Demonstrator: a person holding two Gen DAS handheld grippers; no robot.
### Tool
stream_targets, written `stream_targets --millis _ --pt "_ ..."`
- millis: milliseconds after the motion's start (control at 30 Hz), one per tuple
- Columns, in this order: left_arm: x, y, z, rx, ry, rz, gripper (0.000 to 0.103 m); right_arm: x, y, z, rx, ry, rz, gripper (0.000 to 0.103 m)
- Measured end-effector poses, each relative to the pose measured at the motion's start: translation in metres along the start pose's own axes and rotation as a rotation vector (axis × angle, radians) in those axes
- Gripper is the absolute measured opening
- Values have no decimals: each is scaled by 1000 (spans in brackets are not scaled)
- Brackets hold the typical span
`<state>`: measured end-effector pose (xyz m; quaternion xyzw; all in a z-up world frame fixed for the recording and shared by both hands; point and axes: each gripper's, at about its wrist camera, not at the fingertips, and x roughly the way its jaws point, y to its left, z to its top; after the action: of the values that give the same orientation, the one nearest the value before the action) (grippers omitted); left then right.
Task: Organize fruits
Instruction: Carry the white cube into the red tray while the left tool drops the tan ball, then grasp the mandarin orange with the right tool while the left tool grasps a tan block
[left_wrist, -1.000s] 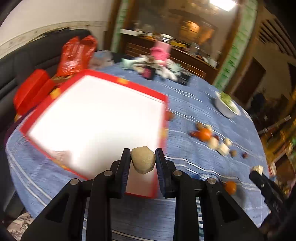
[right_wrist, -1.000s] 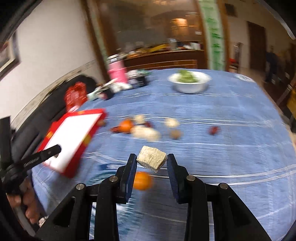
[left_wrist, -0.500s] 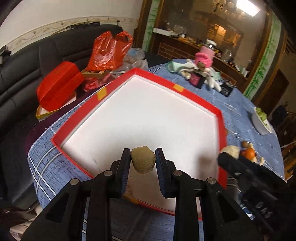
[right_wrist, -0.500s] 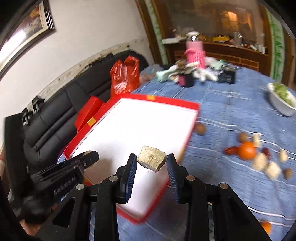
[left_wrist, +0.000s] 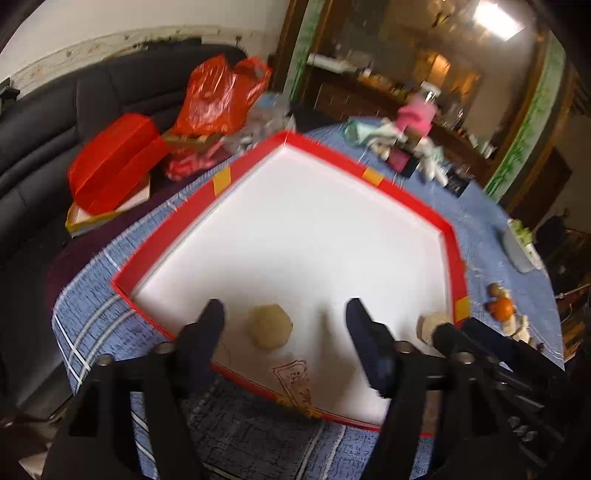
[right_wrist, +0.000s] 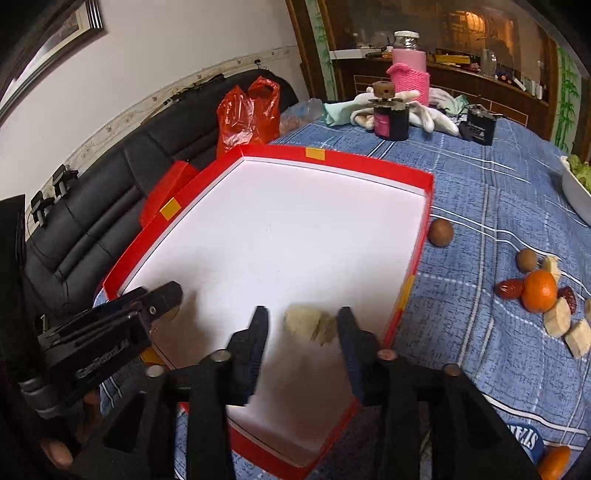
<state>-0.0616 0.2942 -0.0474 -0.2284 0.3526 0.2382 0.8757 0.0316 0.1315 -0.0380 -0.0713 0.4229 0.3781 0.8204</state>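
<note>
A red-rimmed tray with a white floor (left_wrist: 402, 192) (right_wrist: 369, 164) lies on the blue table. My left gripper (left_wrist: 284, 321) is open above the tray's near end; a round tan fruit (left_wrist: 269, 325) is free between its jaws, on or just above the white floor. My right gripper (right_wrist: 301, 326) is open too, with a pale cut chunk (right_wrist: 310, 325) loose between its jaws over the tray. The right gripper's chunk also shows in the left wrist view (left_wrist: 430, 325). Loose fruit lies right of the tray: an orange (right_wrist: 539, 290), brown round fruits (right_wrist: 440, 232), red dates (right_wrist: 508, 289), pale chunks (right_wrist: 557, 317).
A second orange (right_wrist: 554, 461) lies near the front right. A white bowl of greens (right_wrist: 576, 188) stands far right. A dark jar (right_wrist: 391, 118), pink cup (right_wrist: 410, 74) and cloths crowd the far end. A red bag (left_wrist: 218, 96) and red box (left_wrist: 114, 162) sit on the black sofa.
Both grippers have opened and let go of their pieces over the tray. Both moved further over the tray from the fruit pile side.
</note>
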Motion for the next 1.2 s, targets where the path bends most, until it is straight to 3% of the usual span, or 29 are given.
stream_targets --millis 200,333,500,667,767,900,1000,1200 --pt "-30 7 -8 22 -112 -1 74 -58 -24 -19 19 -108 22 62" --pt "-47 -12 -15 76 -170 -31 74 -111 -72 -53 102 -170 -65 63" --pt "-60 -66 -28 190 -189 -144 74 -159 -137 -104 234 -175 -231 66" --pt "-54 -116 -47 303 -127 -201 74 -157 -157 -120 256 -130 -253 63" --pt "-55 -125 -52 345 -132 -179 74 -146 -155 -115 236 -107 -246 59" --pt "-55 -114 -43 294 -137 -148 74 -125 -152 -109 204 -63 -247 50" --pt "-57 -121 -38 293 -141 -157 74 -113 -155 -111 209 -34 -238 36" --pt "-48 -188 -44 439 -115 -222 74 -119 -159 -112 206 -53 -216 35"
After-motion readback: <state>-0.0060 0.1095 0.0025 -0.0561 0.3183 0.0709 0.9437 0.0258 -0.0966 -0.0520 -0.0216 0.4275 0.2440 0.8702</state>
